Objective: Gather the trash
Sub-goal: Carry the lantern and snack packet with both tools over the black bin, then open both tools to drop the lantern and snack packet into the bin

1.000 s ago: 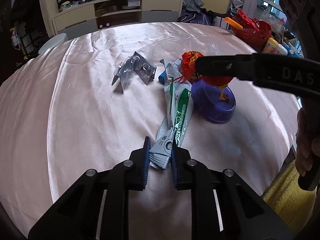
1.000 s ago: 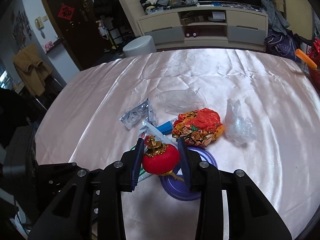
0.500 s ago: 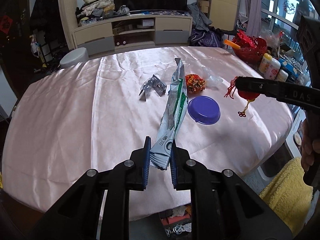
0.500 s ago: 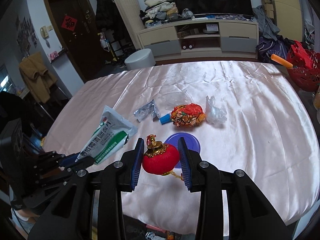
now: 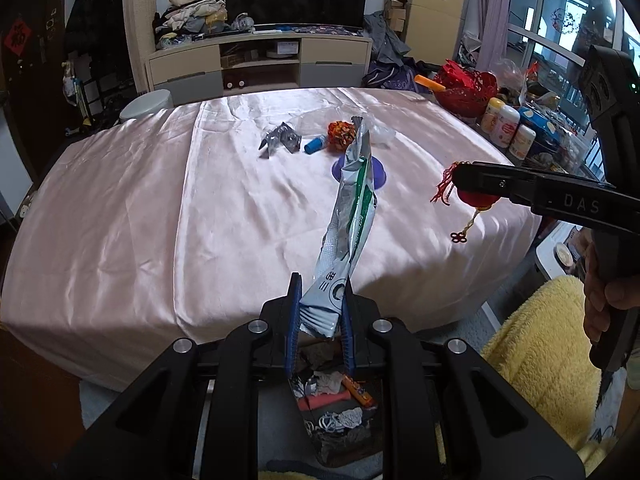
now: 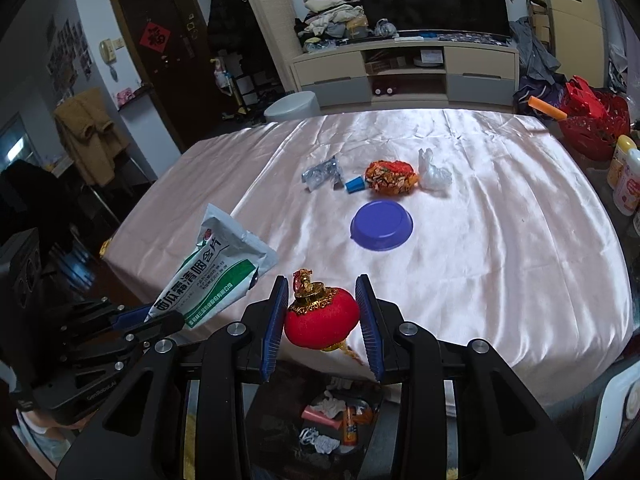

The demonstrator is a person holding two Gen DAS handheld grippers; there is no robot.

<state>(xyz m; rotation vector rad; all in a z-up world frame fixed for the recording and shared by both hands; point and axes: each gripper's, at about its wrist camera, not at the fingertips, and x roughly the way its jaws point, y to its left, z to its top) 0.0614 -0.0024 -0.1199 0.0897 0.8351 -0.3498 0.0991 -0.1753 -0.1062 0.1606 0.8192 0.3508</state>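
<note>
Partly hidden: bin (image 6: 336, 420) behind grippers | purple bowl (image 5: 378, 172) behind pouch (image 5: 348, 216)

Left wrist cam sits behind its own fingers, off the near edge of the table (image 5: 120, 216), angled down & across toward the TV cabinet (image 5: 260, 64). Right wrist cam has same set-up, slightly further right. Both share the tabletop, purple bowl (image 6: 382, 226) & trash bin (image 6: 332, 428) below.
</note>
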